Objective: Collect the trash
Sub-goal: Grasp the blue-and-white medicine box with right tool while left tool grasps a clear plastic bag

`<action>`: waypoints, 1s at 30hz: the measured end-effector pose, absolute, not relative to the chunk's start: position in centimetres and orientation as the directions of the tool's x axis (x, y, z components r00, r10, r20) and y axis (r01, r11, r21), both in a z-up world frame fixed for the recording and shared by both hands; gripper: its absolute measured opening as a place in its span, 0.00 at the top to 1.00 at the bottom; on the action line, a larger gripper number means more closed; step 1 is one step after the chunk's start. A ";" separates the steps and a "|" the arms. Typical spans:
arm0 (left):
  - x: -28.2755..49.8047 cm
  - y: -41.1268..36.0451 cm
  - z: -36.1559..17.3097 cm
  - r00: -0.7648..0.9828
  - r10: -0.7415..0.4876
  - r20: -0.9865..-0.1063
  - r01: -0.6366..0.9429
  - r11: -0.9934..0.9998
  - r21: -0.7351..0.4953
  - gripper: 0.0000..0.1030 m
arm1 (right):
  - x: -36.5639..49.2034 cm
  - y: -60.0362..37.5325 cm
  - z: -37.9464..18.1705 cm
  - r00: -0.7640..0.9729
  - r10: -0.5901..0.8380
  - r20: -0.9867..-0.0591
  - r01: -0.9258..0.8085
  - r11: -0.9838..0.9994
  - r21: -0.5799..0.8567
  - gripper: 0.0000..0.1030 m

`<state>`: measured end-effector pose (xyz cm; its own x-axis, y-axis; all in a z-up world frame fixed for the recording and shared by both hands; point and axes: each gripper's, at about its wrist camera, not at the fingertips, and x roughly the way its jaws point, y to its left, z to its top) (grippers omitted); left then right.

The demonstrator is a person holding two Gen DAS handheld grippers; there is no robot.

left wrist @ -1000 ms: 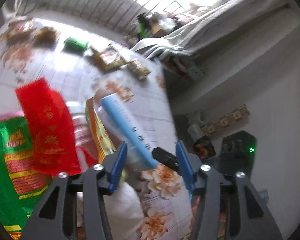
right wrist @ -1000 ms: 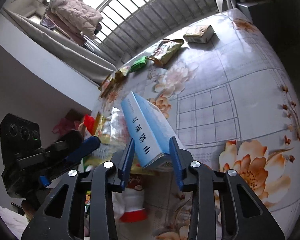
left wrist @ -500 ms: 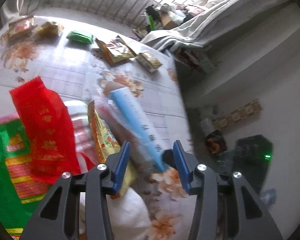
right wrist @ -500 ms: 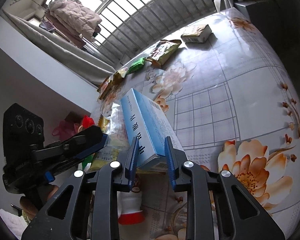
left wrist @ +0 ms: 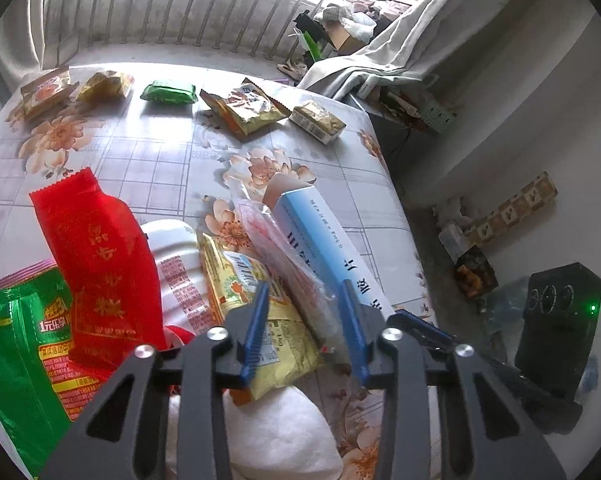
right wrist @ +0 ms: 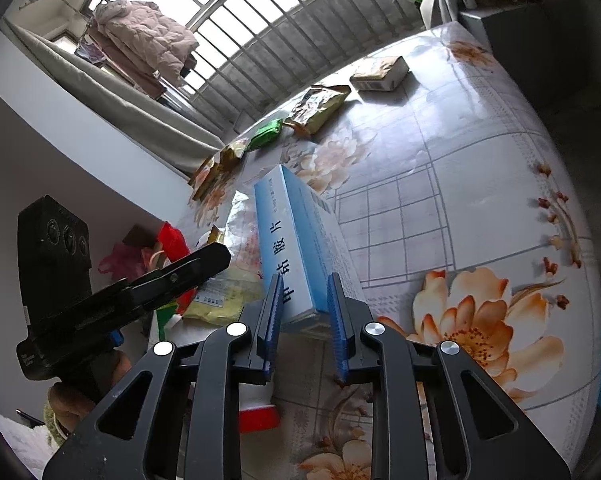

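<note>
My right gripper [right wrist: 304, 320] is shut on the near end of a long blue and white box [right wrist: 296, 240], which slants up over the flowered table [right wrist: 460, 184]. In the left wrist view that box [left wrist: 324, 240] runs down behind my right-hand pad. My left gripper [left wrist: 304, 328] is closing, and a clear plastic wrapper [left wrist: 288, 264] lies between its blue pads without being pressed. A yellow packet [left wrist: 252, 304] lies under the left pad. Beside them are a red packet [left wrist: 96, 256], a green packet [left wrist: 16, 344] and a white bottle [left wrist: 176, 264].
Along the table's far side lie several more packets: a green one [left wrist: 168, 93], a torn gold one [left wrist: 244, 110] and a small box [left wrist: 318, 121]. The table's right edge [left wrist: 400, 216] drops to a cluttered floor. Something soft and white [left wrist: 276, 432] lies under my left gripper.
The left jaws have narrowed and the left gripper has rolled, so the box's end no longer sits between its pads. The right jaws have tightened on the box.
</note>
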<state>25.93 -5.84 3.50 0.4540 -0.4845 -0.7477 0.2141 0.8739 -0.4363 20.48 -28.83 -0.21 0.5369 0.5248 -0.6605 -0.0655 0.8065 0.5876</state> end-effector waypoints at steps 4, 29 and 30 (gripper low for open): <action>26.3 -5.7 3.2 0.441 -0.494 -0.749 0.212 0.869 -0.448 0.88 | 20.0 -29.2 0.1 0.542 0.520 -0.661 -0.070 0.811 0.581 0.75; 26.2 -5.5 3.1 0.452 -0.510 -0.732 0.239 0.859 -0.452 0.92 | 20.3 -25.3 0.4 0.644 0.301 -0.704 -0.150 0.951 0.270 0.69; 26.2 -5.5 3.2 0.455 -0.514 -0.727 0.244 0.857 -0.454 0.92 | 20.2 -25.5 0.5 0.650 0.299 -0.699 -0.143 0.951 0.274 0.70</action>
<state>26.19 -5.45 3.17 0.4546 -0.5144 -0.7271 0.2437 0.8570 -0.4540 20.18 -25.47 0.50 0.6497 0.2990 -0.6989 -0.1431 0.9511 0.2738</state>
